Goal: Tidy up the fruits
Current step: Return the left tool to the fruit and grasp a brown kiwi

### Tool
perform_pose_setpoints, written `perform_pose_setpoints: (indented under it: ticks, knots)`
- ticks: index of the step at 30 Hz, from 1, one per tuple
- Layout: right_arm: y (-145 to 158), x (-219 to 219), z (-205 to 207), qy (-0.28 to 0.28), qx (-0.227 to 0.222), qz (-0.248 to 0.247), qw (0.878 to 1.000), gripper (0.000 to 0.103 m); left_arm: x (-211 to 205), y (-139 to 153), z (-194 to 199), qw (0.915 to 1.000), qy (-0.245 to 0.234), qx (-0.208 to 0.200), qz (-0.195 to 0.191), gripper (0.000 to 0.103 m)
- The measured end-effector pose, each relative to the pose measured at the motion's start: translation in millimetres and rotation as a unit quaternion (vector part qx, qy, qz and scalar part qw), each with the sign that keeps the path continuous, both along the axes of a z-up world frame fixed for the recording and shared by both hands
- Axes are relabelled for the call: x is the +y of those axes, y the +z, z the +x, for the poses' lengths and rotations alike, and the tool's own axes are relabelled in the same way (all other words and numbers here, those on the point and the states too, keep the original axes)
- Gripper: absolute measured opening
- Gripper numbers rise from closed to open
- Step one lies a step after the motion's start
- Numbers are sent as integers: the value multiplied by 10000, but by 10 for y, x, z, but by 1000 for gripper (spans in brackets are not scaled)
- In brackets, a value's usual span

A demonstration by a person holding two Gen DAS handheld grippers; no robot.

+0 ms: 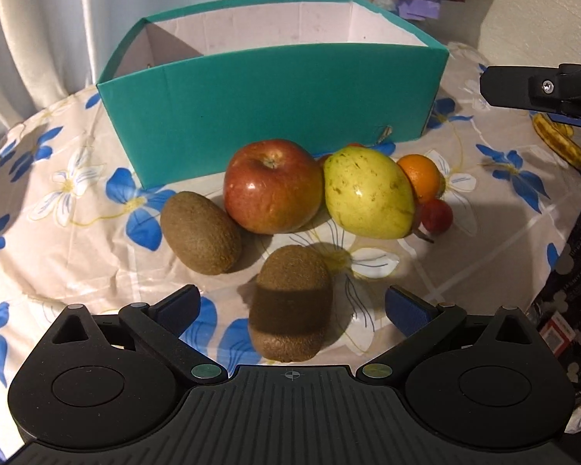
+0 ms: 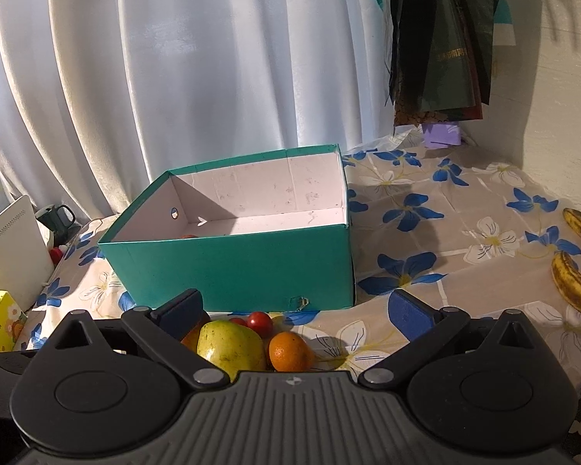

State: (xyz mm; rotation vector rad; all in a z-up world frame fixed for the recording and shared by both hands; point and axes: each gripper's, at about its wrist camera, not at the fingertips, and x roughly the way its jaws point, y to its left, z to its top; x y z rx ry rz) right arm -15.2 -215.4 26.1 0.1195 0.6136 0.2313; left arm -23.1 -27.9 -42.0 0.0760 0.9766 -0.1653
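Observation:
A teal box [image 1: 275, 116] with a white inside stands on the flowered tablecloth; a small red fruit peeks up inside it near the front wall. In front of it lie a red apple [image 1: 273, 186], a yellow-green pear [image 1: 368, 193], an orange [image 1: 422, 176], a small red tomato [image 1: 437, 215] and two kiwis [image 1: 199, 232]. My left gripper [image 1: 292, 304] is open, hanging over the nearer kiwi [image 1: 290, 302], which sits between its fingers untouched. My right gripper [image 2: 296, 310] is open and holds nothing, above the pear [image 2: 230, 345], orange [image 2: 288, 350] and tomatoes [image 2: 260, 321], facing the box [image 2: 232, 267].
Spotted bananas [image 2: 577, 271] lie at the right of the table, also seen as bananas [image 1: 561, 143] under the right gripper's finger [image 1: 523, 87]. A white device [image 2: 15, 244], a yellow carton [image 2: 4, 321] and a mug [image 2: 58, 221] stand left. Curtains hang behind; dark bags [image 2: 441, 38] hang at right.

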Motion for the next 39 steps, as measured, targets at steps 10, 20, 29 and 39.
perform_pose_setpoints:
  ticks: [10,20,29,39]
  knots:
    - [-71,-16,-41,10,130,-82,9999,103,-47,-116,90,9996,54,273,-86,74]
    - [-114,-26,-35,8,212,-56,9998,103,1,-157,139,9990,169,378,-148,72]
    - [-126,12,4,28,229,-124,9997,102,139,-105,206,9978,311,432,-401,53]
    - [-224,286,89,424,296,-641,9966,91,362,171,102,9970,542,203,-506,53]
